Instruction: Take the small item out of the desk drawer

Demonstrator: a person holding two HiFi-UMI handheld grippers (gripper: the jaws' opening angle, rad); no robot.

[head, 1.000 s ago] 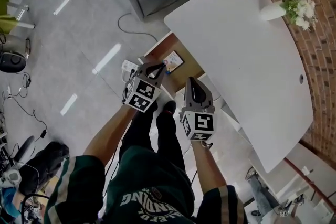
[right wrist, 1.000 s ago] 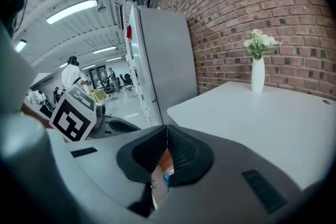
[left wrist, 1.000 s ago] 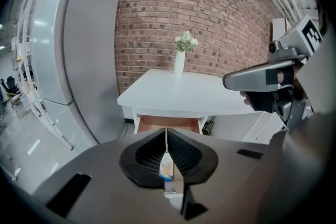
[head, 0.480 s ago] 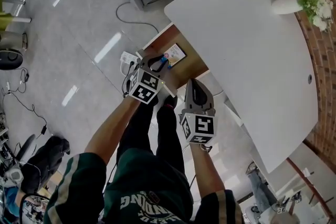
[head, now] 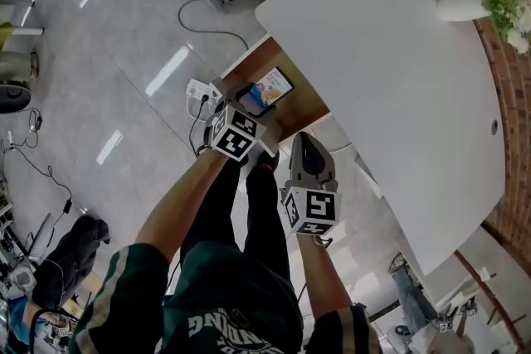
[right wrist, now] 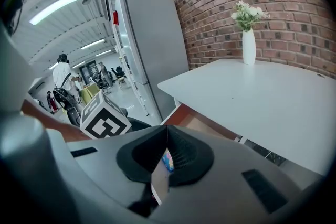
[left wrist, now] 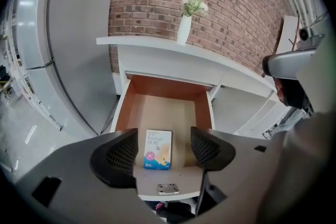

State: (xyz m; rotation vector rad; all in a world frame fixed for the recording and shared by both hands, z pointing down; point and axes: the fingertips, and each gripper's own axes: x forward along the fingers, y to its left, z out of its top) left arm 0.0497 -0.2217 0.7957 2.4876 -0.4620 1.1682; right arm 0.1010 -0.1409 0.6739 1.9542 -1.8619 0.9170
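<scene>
We see the left gripper with jaws opening, pinching nothing. The small box lies flat in the open drawer just beyond them, long axis front-to-back, title end toward the drawer's back. The right gripper is pressed together.

table: along the wall, its near edge above the drawer.
drawer: pulled out from under the table, open at the top.
box: flat on the drawer's floor, near the front, midway between the side walls.
vase: upright on the table's far edge by the wall, behind the drawer.
fridge: left of the table and drawer.
</scene>
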